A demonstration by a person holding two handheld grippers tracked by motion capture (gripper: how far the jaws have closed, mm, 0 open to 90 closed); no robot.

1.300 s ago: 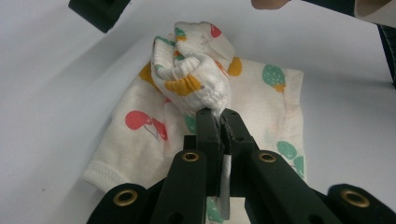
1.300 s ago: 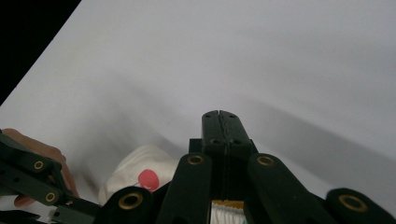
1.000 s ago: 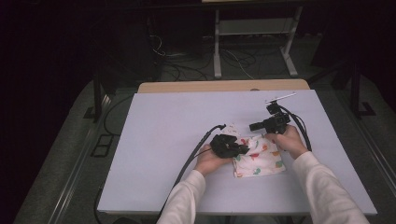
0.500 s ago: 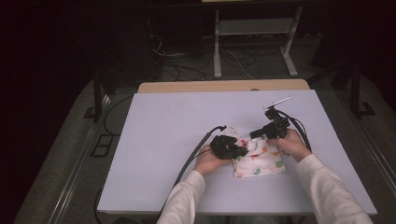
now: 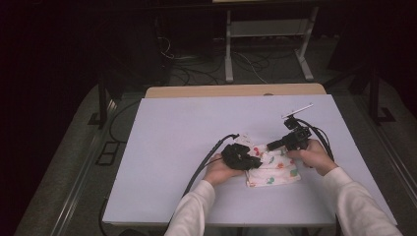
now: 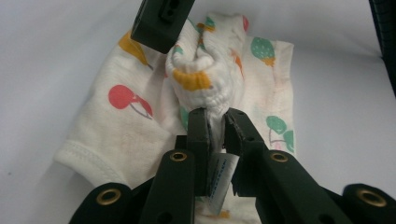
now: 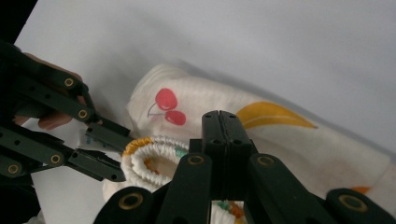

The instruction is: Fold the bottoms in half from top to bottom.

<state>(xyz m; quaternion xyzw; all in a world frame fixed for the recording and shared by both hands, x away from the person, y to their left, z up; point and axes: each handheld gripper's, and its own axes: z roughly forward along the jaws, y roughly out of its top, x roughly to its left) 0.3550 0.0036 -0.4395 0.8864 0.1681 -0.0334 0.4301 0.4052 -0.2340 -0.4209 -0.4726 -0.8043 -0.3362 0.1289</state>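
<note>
My left claw point(image 6: 215, 122) pinching rolled-up bunch of fruit-print cloth point(image 5: 273, 168), jaws just easing apart a bit, fabric between them in left gripper view. My right claw point(image 7: 220, 123) clamped fully closed, tips pressed on same roll. Cloth sits on white table point(image 5: 196, 132), near-right part, between both hands.

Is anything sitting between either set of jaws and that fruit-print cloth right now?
Nothing visible. The left gripper has a bunched fold of the fruit-print cloth directly between its jaws, which have just been opening. The right gripper is shut, its jaws pressed together right over the rolled edge. Around the cloth, the table is bare.
</note>
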